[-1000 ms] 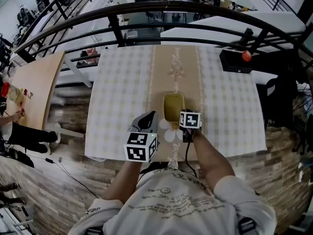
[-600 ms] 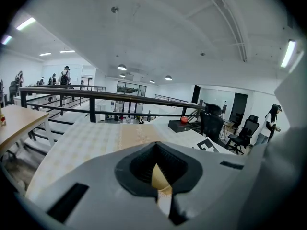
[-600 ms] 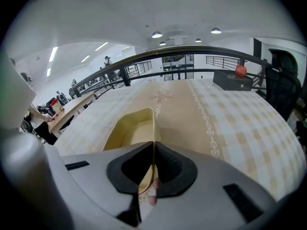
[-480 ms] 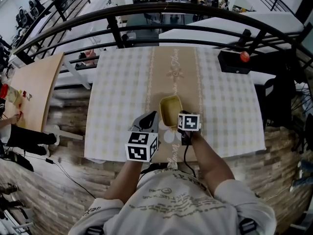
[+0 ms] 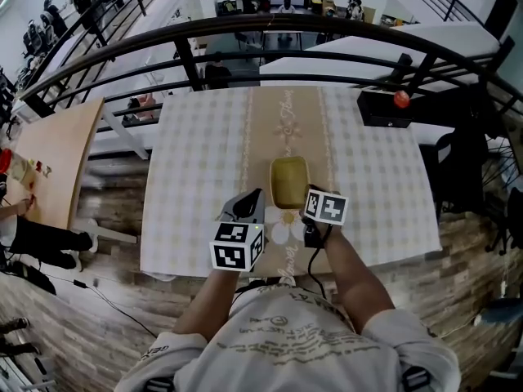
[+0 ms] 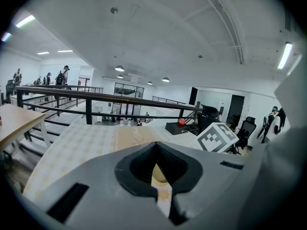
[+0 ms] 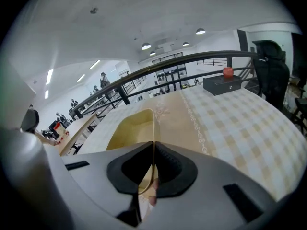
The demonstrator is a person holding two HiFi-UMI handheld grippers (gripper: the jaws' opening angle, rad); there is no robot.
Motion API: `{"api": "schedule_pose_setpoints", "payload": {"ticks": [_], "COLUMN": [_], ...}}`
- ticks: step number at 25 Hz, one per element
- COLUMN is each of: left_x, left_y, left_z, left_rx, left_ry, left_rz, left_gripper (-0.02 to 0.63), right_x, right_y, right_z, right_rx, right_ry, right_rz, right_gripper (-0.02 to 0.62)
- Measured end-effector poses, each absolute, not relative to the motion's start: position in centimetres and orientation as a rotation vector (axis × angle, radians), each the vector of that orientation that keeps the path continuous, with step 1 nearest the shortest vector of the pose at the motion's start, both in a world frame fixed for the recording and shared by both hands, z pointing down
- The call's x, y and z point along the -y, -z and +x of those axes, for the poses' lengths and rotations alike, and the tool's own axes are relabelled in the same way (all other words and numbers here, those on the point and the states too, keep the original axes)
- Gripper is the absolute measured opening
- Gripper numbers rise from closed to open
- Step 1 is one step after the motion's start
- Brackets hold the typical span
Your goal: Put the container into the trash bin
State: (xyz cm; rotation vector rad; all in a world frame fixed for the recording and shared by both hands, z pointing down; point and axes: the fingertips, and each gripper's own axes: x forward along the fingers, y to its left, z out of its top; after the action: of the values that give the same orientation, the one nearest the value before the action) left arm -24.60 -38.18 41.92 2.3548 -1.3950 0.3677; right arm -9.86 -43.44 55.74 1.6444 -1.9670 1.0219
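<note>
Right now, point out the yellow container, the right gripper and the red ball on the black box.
yellow container (image 5: 288, 180): head view, middle of its body.
right gripper (image 7: 153, 159): right gripper view, between its fingertips, shut on the container's rim.
red ball (image 5: 400, 99): head view, its centre, atop the black box (image 5: 377, 114).

There is one yellow container (image 5: 289, 181) and there are two claws, the left claw (image 5: 249, 201) and the right claw (image 5: 306, 207). One surface (image 5: 204, 162) covered in checked cloth is in view, plus one bare wooden table (image 5: 53, 158) off to the left. Beyond them are one black box (image 5: 384, 109), one round red object (image 5: 401, 99) on top of it, and one black railing (image 5: 245, 23).
</note>
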Motion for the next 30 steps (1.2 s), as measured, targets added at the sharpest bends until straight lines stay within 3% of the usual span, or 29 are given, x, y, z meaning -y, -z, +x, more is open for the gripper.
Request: {"api": "schedule_pose_setpoints", "payload": {"ticks": [12, 23, 30], "left_x": [38.5, 38.6, 38.3], "left_y": [-41.4, -40.7, -40.9], "left_z": [-24.3, -22.7, -17.5], "left_rx": [1.385, 1.294, 1.093], "left_ry": [-0.338, -0.336, -0.376], "left_rz": [2.378, 2.443, 2.557], "left_gripper": [0.005, 0.005, 0.005], "right_x": [41.2, 40.1, 37.1], "right_y": [-46.1, -45.1, -45.4], "right_z": [-8.3, -6.5, -1.8], "right_rx": [2.136, 2.086, 1.961], "right_ry": [-1.111, -1.093, -1.119], "right_rz": [1.793, 1.895, 2.085], "right_gripper": [0.018, 0.018, 0.018]}}
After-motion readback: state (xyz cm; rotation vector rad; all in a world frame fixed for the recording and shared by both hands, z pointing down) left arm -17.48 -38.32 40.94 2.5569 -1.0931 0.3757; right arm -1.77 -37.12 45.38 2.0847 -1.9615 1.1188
